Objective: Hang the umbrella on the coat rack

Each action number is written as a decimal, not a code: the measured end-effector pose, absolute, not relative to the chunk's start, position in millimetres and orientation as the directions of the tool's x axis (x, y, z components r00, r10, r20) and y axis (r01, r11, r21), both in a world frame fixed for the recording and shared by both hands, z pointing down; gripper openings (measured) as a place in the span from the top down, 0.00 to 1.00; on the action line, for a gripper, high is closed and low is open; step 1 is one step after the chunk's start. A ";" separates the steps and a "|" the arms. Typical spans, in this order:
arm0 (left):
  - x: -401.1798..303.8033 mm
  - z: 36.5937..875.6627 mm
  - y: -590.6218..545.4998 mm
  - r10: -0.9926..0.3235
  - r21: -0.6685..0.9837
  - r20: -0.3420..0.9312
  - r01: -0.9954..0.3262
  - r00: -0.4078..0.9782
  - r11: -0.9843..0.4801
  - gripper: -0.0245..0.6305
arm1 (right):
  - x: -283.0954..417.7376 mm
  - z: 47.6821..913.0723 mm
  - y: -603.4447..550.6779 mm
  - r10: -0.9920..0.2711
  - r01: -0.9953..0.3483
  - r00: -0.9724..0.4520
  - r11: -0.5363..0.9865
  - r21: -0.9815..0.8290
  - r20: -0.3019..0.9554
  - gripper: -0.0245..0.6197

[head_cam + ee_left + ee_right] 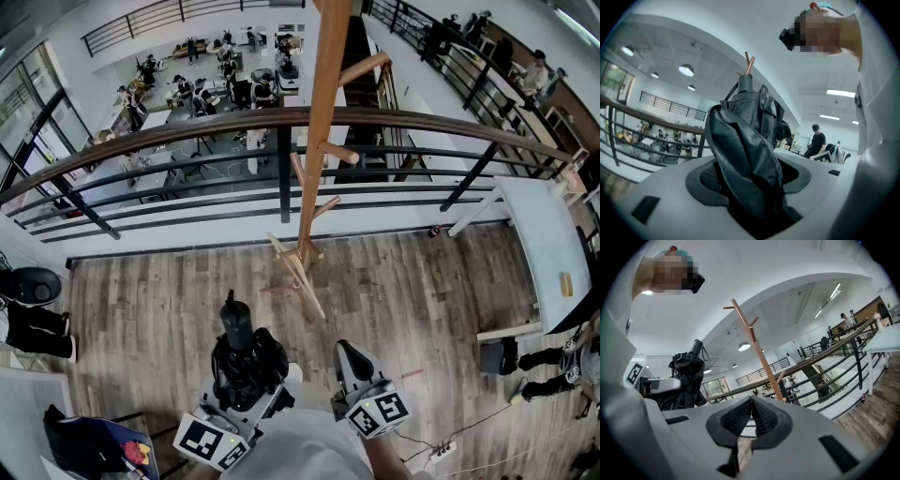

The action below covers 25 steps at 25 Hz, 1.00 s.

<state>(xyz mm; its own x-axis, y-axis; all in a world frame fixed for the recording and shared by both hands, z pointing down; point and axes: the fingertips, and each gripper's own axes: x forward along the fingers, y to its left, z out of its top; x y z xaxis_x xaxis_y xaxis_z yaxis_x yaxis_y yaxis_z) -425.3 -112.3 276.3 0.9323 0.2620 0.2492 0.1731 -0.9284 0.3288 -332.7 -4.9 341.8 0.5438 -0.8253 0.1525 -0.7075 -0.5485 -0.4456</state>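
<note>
A folded black umbrella (242, 354) stands upright in my left gripper (246, 375), whose jaws are shut on its bunched fabric (750, 159). Its handle end (232, 314) points toward the rack. The wooden coat rack (319, 141) rises straight ahead by the railing, with pegs (361, 67) sticking out on both sides and splayed legs (298, 272) on the floor. In the right gripper view the rack (757, 350) shows past the pads, and the umbrella (686, 376) sits at the left. My right gripper (751, 416) is shut with nothing between its pads, and it hangs beside the left one (349, 367).
A curved wooden handrail (187, 127) on black posts runs behind the rack, over an atrium with people at desks. A white table (539, 244) stands at the right. A person's shoes (37, 333) are at the left edge. Cables and a power strip (441, 452) lie bottom right.
</note>
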 end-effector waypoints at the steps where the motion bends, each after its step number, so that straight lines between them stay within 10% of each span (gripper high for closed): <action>1: -436.1 284.1 -100.5 0.276 0.345 0.238 0.184 0.931 -0.920 0.52 | -342.0 349.2 4.3 -0.819 -0.702 0.551 -0.557 -0.443 0.157 0.91; 18: -607.6 281.8 15.3 0.210 0.389 0.254 0.099 0.944 -0.916 0.52 | -518.9 307.1 101.9 -0.840 -0.727 0.522 -0.528 -0.439 0.146 0.91; 25: -577.7 286.4 54.8 0.213 0.380 0.253 0.106 0.944 -0.919 0.52 | -470.2 303.7 158.3 -0.810 -0.708 0.574 -0.563 -0.426 0.117 0.91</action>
